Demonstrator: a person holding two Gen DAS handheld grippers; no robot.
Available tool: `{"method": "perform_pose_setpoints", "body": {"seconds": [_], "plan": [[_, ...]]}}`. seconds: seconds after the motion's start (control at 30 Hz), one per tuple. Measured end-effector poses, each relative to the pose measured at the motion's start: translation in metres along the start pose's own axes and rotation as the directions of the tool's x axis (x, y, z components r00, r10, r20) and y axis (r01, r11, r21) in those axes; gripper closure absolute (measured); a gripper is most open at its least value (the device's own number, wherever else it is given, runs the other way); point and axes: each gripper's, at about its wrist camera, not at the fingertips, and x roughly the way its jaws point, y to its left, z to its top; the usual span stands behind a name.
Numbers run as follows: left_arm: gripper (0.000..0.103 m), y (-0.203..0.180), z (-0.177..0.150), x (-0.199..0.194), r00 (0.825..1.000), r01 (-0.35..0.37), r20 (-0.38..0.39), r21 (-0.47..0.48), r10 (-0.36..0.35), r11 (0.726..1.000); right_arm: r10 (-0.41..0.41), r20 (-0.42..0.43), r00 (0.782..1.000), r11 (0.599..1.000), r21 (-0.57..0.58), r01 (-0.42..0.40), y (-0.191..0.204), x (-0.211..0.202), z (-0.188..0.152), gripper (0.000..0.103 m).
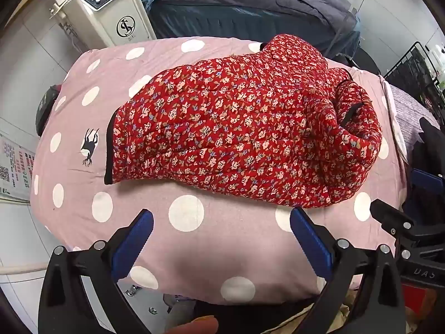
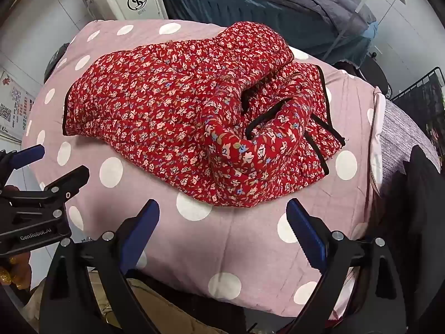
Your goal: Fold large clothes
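A red quilted jacket with a small floral print and black trim (image 1: 236, 122) lies folded lengthwise on a pink bed cover with white dots (image 1: 194, 250). One sleeve is bunched over its right end. It also shows in the right wrist view (image 2: 180, 122), sleeve cuff (image 2: 267, 117) on top. My left gripper (image 1: 221, 220) is open and empty, hovering just short of the jacket's near edge. My right gripper (image 2: 222, 211) is open and empty, also just short of the near edge. The other gripper's body shows at each view's side (image 2: 36, 203).
A white appliance with a display (image 1: 111, 8) stands behind the bed at the far left. A dark blue sofa or bed with a grey blanket (image 1: 250, 2) lies beyond. A black wire rack (image 1: 417, 72) and a grey cloth (image 2: 403, 128) are at the right.
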Motion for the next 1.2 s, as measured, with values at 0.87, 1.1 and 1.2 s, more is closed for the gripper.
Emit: {"method": "perform_pose_setpoints", "body": {"seconds": [0.87, 1.1, 1.2], "plan": [[0.006, 0.003, 0.003, 0.014, 0.999, 0.005, -0.054, 0.004, -0.005, 1.0, -0.017, -0.012, 1.0, 1.0, 0.01, 0.017, -0.005, 0.005, 0.004, 0.012], [0.006, 0.002, 0.004, 0.016, 0.998, 0.018, -0.066, 0.01, -0.018, 1.0, -0.021, -0.015, 1.0, 1.0, 0.016, 0.021, -0.006, 0.004, 0.006, 0.012], [0.006, 0.003, 0.003, 0.017, 0.997, 0.023, -0.07, 0.01, -0.022, 1.0, -0.022, -0.015, 1.0, 1.0, 0.014, 0.022, -0.006, 0.005, 0.006, 0.012]]}}
